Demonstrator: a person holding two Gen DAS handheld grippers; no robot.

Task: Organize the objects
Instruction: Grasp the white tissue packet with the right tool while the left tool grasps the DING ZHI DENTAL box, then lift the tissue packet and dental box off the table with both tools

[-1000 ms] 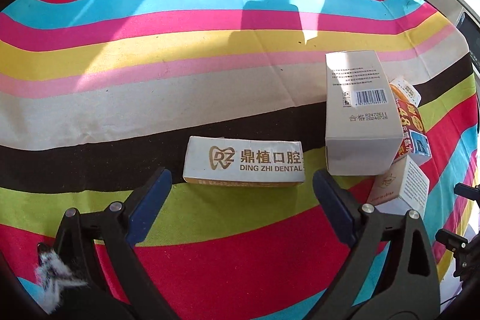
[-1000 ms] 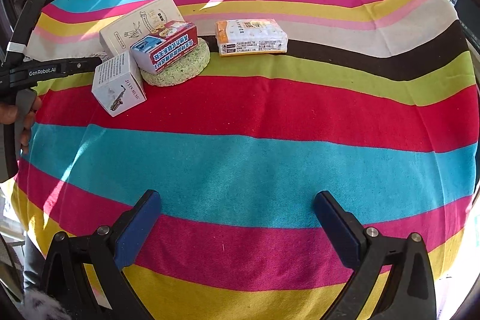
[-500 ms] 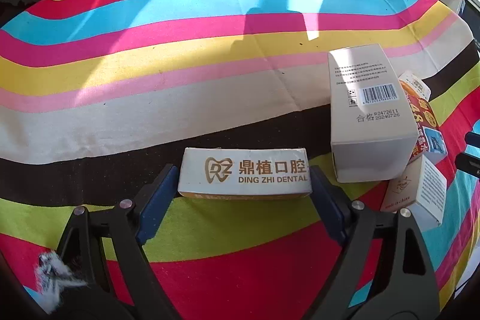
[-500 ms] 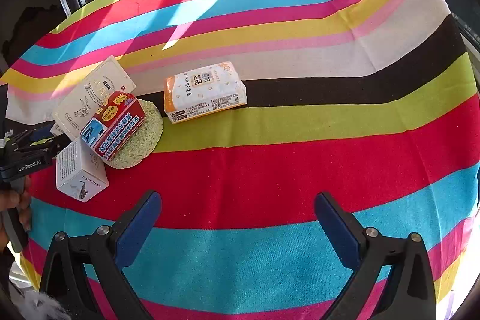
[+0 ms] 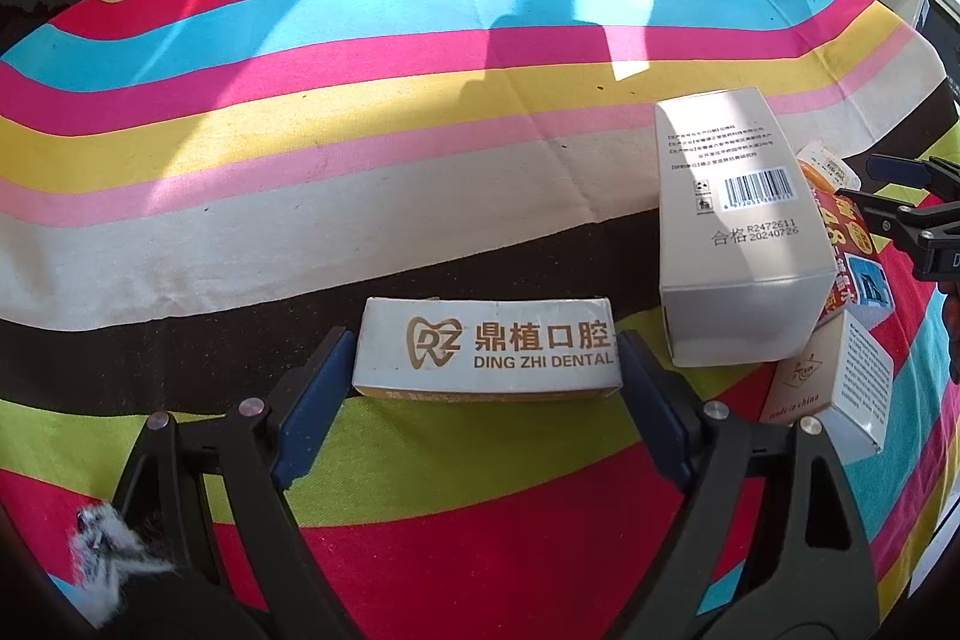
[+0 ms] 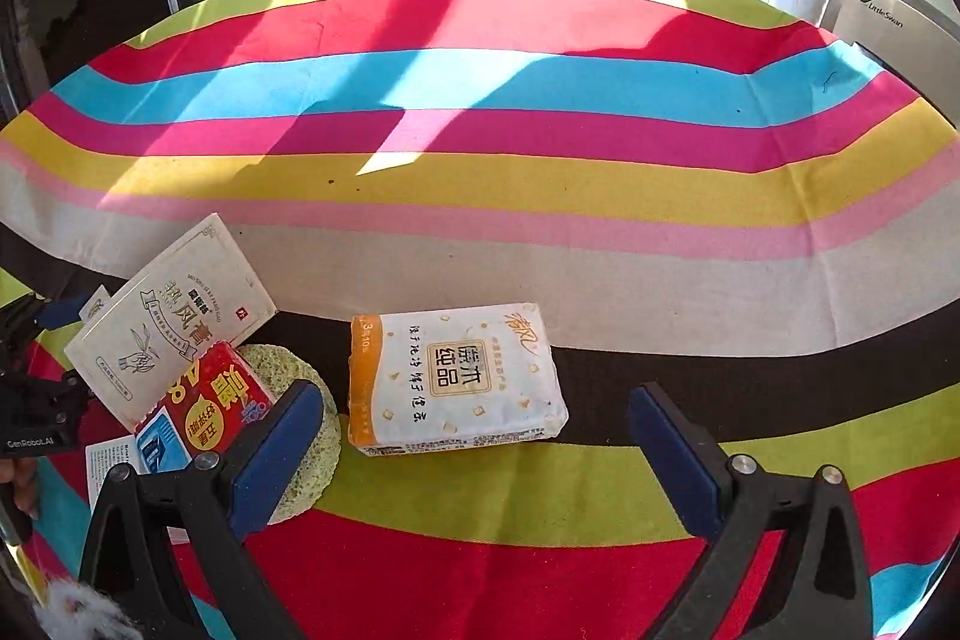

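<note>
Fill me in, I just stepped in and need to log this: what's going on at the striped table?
A person is tidying small packages on the striped tablecloth with two handheld grippers. The left gripper has its fingers at both ends of the Ding Zhi Dental box, which lies on the cloth. The right gripper is open, pointed at the tissue pack without gripping it. Beside it, a tall white box, a red box and a green sponge sit clustered.

My right claw (image 6: 474, 451) gapes wide; just ahead between its blue pads lies a white-and-orange soft tissue packet (image 6: 459, 382), and my left finger overlaps a round green sponge (image 6: 300, 424) on the striped tablecloth (image 6: 540, 196).
</note>
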